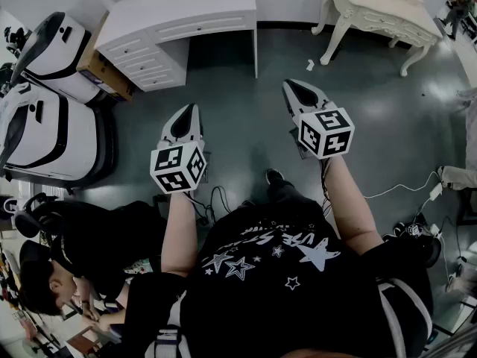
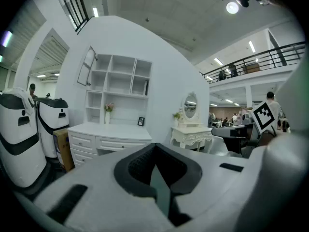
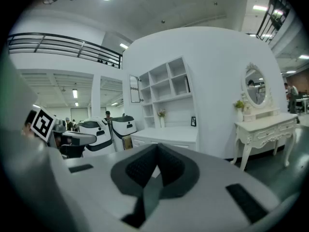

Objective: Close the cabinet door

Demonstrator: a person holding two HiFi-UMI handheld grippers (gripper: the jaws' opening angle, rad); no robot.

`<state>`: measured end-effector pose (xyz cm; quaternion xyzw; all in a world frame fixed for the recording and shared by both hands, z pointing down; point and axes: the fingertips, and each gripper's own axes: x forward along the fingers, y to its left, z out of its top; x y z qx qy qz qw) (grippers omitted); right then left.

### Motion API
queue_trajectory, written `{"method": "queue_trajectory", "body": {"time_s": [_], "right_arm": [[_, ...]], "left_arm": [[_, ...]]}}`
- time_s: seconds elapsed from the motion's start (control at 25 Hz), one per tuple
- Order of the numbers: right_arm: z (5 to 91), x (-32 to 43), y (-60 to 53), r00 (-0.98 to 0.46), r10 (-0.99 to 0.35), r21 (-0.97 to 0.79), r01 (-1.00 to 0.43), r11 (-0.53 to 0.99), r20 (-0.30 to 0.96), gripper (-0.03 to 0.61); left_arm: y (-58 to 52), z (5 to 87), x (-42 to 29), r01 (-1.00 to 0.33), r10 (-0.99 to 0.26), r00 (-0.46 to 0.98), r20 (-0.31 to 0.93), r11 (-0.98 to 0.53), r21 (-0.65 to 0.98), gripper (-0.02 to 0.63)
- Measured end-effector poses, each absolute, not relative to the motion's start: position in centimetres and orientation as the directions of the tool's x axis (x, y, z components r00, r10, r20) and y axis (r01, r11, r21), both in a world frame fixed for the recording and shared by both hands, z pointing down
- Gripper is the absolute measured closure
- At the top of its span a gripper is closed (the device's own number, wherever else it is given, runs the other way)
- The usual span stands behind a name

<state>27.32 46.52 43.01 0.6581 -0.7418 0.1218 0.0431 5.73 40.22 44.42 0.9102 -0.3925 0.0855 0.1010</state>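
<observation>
Cabinet door (image 2: 87, 66) open, gripper views only

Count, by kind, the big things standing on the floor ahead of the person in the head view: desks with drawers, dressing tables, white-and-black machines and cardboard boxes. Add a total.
desk with drawers: 1
dressing table: 1
white-and-black machines: 2
cardboard box: 1
Total: 5
</observation>
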Motion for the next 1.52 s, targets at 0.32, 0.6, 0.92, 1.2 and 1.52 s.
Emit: {"method": "queue_trajectory", "body": {"time_s": [0.32,0.6,0.92,1.2,1.52], "right_arm": [[44.5,24.6,47.7,-0.118,-0.962,-0.127,-0.988,0.089,0.246,0.575],[45.8,23.6,47.4,-0.098,-0.958,-0.135,-0.989,0.063,0.27,0.574],[43.6,24.9,41.4,-0.079,-0.983,-0.158,-0.986,0.053,0.165,0.574],[44.6,25.1,30.3,-0.148,-0.979,-0.178,-0.976,0.122,0.142,0.574],[43.2,26.7,13.9,-0.243,-0.962,-0.191,-0.957,0.218,0.12,0.574]], "left_arm": [[41.7,46.6,3.0,-0.727,-0.683,0.681,0.264,-0.674,0.132,0.606],[40.6,48.0,0.2,-0.743,-0.691,0.667,0.279,-0.649,0.167,0.606],[35.2,46.1,-0.7,-0.76,-0.729,0.645,0.23,-0.644,0.092,0.606],[25.9,45.5,-1.9,-0.805,-0.791,0.592,0.155,-0.59,0.065,0.421],[12.5,43.7,-2.4,-0.884,-0.878,0.467,0.108,-0.465,0.039,0.178]]}}
